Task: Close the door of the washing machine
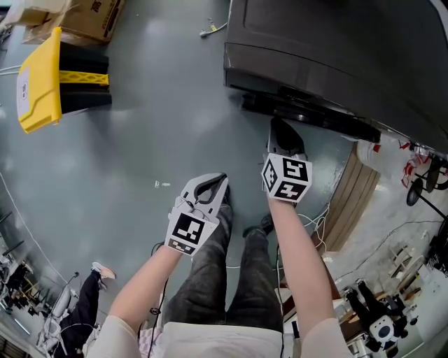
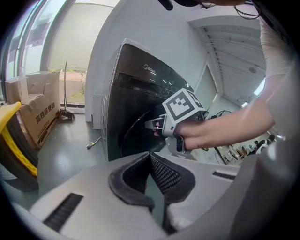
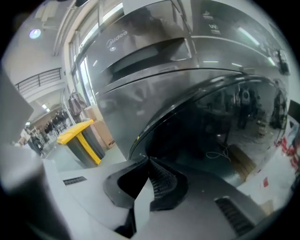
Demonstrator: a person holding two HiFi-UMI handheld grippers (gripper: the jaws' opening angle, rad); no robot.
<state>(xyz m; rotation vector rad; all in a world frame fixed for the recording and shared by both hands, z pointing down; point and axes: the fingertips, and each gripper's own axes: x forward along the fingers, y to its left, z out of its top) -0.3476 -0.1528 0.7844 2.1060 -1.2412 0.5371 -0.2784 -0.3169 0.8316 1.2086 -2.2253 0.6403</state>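
The dark grey washing machine (image 1: pixel 336 49) stands at the top right of the head view. Its round dark door (image 1: pixel 308 115) lies close along the machine's front, and I cannot tell whether it is latched. My right gripper (image 1: pixel 283 131) is shut and empty, with its tips right at the door's edge. The right gripper view shows the door's glass (image 3: pixel 211 122) just beyond its tips (image 3: pixel 149 161). My left gripper (image 1: pixel 213 182) hangs lower and to the left, shut on nothing, away from the machine. In the left gripper view its tips (image 2: pixel 150 157) point towards the door (image 2: pixel 133 136) and the right gripper (image 2: pixel 157 125).
A yellow bin (image 1: pixel 42 77) and a cardboard box (image 1: pixel 91 17) stand on the grey floor at the far left. A wooden board (image 1: pixel 357 196) leans by the machine's right side. Cables and tools (image 1: pixel 392 280) crowd the right. The person's legs (image 1: pixel 224 273) are below the grippers.
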